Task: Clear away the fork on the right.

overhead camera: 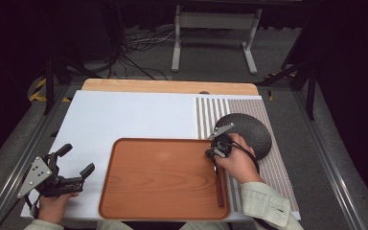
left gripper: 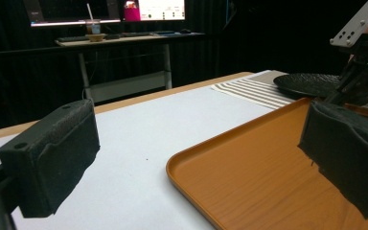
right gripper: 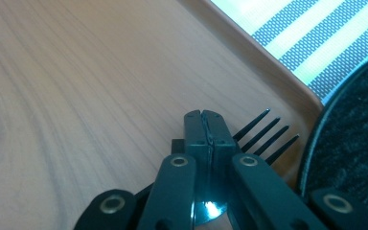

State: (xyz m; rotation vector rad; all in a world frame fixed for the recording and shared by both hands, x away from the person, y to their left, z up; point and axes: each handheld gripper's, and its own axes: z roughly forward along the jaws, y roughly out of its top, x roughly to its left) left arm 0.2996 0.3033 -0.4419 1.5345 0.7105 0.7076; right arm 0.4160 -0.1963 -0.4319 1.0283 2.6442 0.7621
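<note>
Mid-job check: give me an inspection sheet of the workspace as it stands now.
Surface: white board, striped mat at right.
Job's things: wooden tray; dark fork at its right edge; dark plate on the mat.
Clutter: nothing seen.
Grippers: right gripper shut on the fork; left gripper open over the board.
Cables: loose bundle on the floor behind.
Surroundings: desk with monitors, dark room.

We found no readable text, label or number; the lit monitors (left gripper: 106, 10) were too blurred.
</note>
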